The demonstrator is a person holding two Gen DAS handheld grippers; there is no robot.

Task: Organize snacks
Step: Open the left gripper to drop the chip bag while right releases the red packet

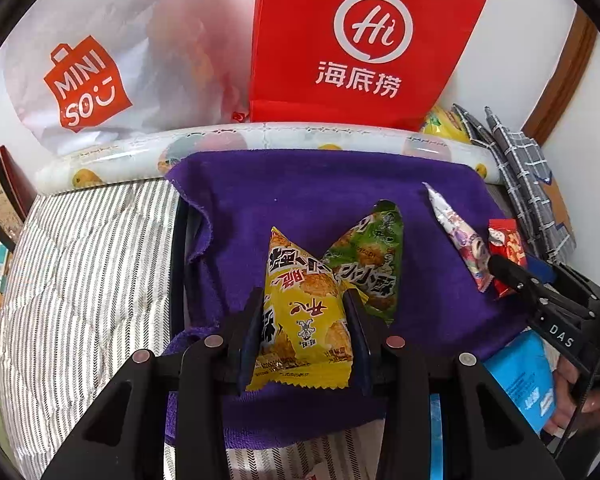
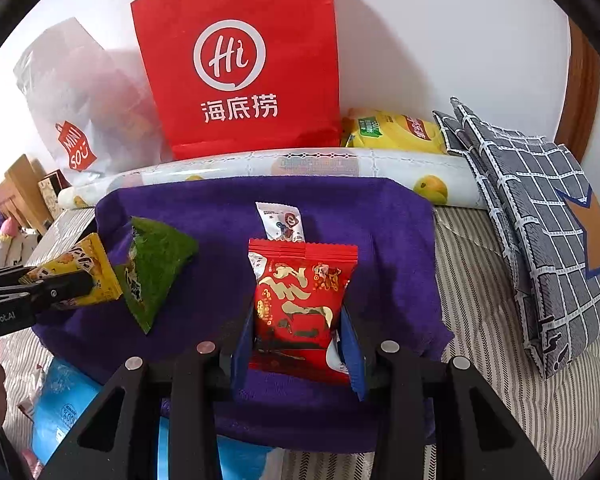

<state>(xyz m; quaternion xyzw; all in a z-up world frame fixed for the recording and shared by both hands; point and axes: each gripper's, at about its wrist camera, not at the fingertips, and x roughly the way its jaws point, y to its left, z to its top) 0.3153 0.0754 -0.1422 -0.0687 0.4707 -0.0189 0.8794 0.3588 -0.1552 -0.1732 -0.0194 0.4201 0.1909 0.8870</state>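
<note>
Left wrist view: the left gripper (image 1: 304,316) has its jaws clamped on a yellow snack packet (image 1: 300,312) above the purple towel (image 1: 300,200), touching a green snack packet (image 1: 372,256) behind it. A white snack packet (image 1: 458,240) lies to the right.

Right wrist view: the right gripper (image 2: 300,340) grips a red snack packet (image 2: 300,300) over the same towel, before a red paper bag (image 2: 240,60).

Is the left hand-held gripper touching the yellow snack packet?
Touching. The left wrist view shows the left hand-held gripper clamping the yellow snack packet, both fingers pressed against its sides.
</note>
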